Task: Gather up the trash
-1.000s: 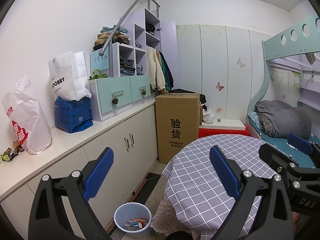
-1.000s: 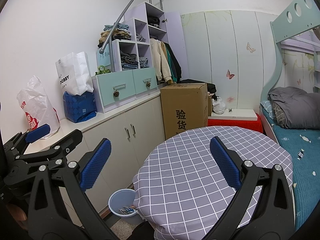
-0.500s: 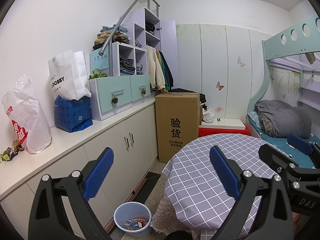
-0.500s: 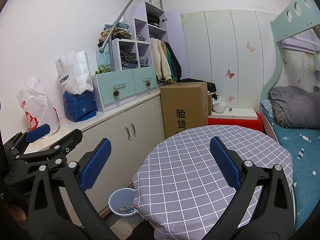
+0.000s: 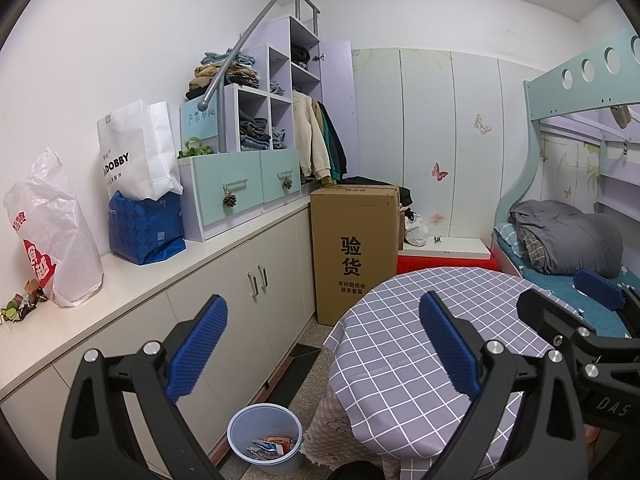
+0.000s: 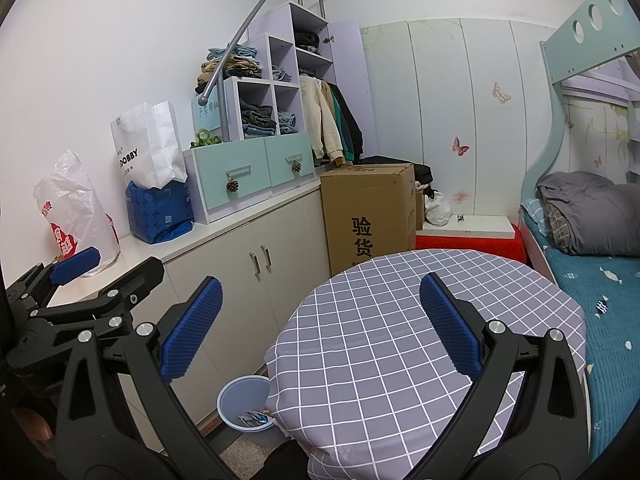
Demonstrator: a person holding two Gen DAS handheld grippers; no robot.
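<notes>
Left wrist: bin w/ trash below left hand-held gripper, fingers apart.

The round blue plastic waste bin is partly hidden behind the grey checked tablecloth in the right wrist view; its far right rim is not seen. The scraps inside the bin are too small to be identified. The small dark items at the near left of the white countertop cannot be made out. The lower part of the tall brown cardboard box is covered by the tablecloth. The black gripper bodies are cut off by the bottom edges.
</notes>
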